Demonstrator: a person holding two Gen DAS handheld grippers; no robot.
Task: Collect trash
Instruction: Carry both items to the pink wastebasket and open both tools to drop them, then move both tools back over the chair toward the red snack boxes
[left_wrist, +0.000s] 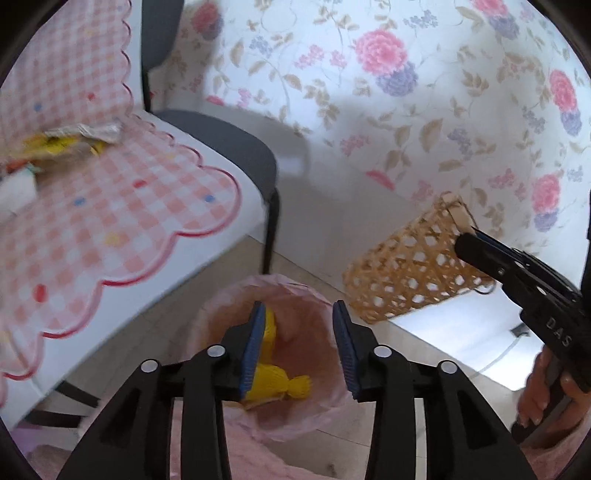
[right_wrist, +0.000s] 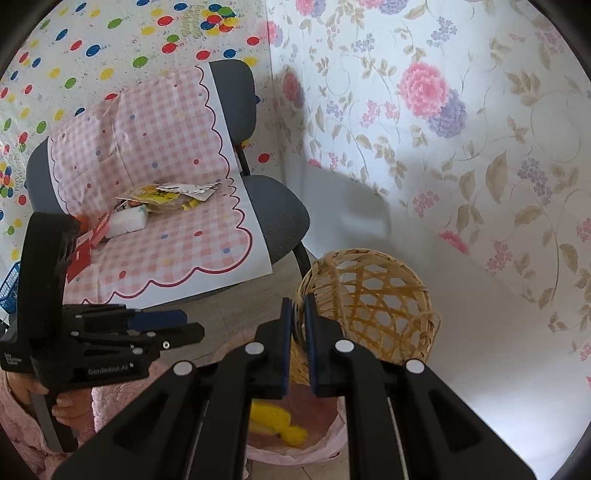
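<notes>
While the left gripper (left_wrist: 299, 325) hangs with its fingers spread and empty, pointing down over the pink-lined bin (left_wrist: 317, 417), a yellow wrapper (left_wrist: 277, 380) lies inside the bin. To its right, the right gripper (right_wrist: 300, 325) has its fingers pressed nearly together on nothing, aimed at the tilted wicker basket (right_wrist: 369, 306) beyond. Farther left, more trash (right_wrist: 166, 199) sits on the checked mat (right_wrist: 177, 254) covering the chair (right_wrist: 280, 210).
</notes>
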